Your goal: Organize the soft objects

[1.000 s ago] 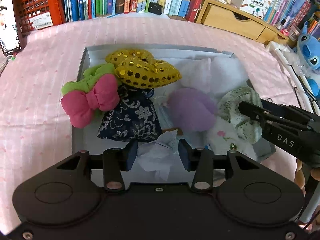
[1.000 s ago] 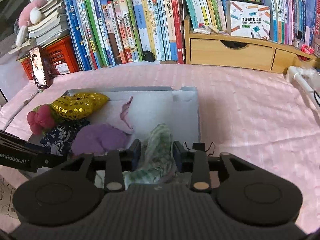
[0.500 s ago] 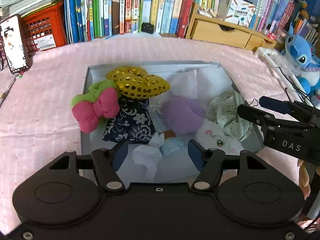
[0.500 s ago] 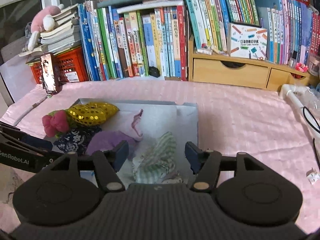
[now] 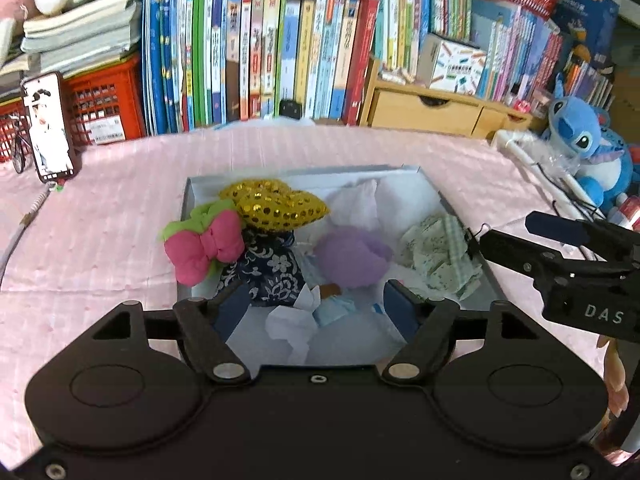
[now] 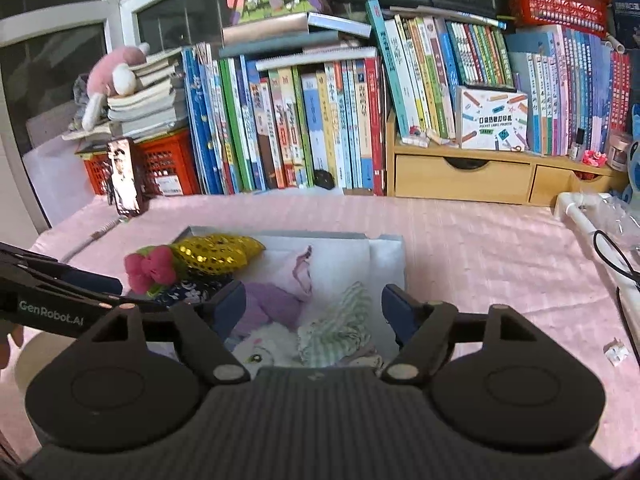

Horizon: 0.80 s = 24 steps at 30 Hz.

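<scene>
A shallow grey box (image 5: 185, 216) (image 6: 384, 238) on the pink bedspread holds soft things: a gold sequin cushion (image 5: 276, 206) (image 6: 216, 254), a pink and green bow (image 5: 202, 246) (image 6: 152, 268), a navy floral pouch (image 5: 268, 276), a purple plush (image 5: 350, 256) (image 6: 272, 304), a green patterned cloth (image 5: 440, 256) (image 6: 340, 324) and white crumpled paper (image 5: 292, 328). My left gripper (image 5: 316, 312) hangs above the box's near edge, jaws opening, nothing between them. My right gripper (image 6: 314, 308) is raised over the green cloth, jaws opening, pads clear of it.
Rows of books (image 6: 304, 120), a red crate (image 5: 106, 100), a wooden drawer unit (image 6: 464, 176) and a phone (image 5: 48, 126) line the back. A blue plush toy (image 5: 580, 148), a white pipe and cables (image 6: 616, 256) lie at the right.
Both grippers let go, opened wide and rose back from the box. The green cloth dropped from the right gripper and lies in the box; the white paper is free of the left.
</scene>
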{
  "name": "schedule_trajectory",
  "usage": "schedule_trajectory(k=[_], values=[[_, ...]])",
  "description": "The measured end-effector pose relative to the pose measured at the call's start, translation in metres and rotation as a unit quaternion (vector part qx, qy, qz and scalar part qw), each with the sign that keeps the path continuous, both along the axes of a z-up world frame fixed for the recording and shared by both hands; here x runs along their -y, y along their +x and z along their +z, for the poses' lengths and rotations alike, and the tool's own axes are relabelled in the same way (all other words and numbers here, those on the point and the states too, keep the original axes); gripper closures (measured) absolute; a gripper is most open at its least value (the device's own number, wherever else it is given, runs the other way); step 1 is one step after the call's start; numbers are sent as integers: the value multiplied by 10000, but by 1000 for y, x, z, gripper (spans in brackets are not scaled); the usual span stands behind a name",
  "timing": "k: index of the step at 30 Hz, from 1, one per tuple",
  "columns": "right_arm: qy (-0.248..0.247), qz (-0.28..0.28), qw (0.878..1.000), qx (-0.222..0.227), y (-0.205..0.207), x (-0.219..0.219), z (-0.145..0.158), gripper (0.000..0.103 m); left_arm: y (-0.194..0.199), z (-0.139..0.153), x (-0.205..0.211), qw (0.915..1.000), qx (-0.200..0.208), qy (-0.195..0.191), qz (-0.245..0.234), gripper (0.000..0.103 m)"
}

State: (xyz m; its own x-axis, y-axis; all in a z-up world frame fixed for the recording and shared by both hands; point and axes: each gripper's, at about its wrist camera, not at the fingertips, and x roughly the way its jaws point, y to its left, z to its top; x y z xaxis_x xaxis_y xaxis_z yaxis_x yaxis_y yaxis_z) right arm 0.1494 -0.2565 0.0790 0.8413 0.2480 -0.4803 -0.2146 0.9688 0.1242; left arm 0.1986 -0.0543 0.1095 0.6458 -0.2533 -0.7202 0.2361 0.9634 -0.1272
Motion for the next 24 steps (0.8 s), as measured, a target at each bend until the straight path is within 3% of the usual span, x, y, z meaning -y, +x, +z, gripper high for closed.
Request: schedule_trajectory(k=[14, 24], values=[[129, -160, 9974, 689, -60, 3, 8, 15, -58, 14, 5, 9942, 1069, 57, -10, 25], [48, -407, 9937, 1042, -99, -1, -2, 13, -99, 4, -2, 9923, 1231, -81, -65, 21]])
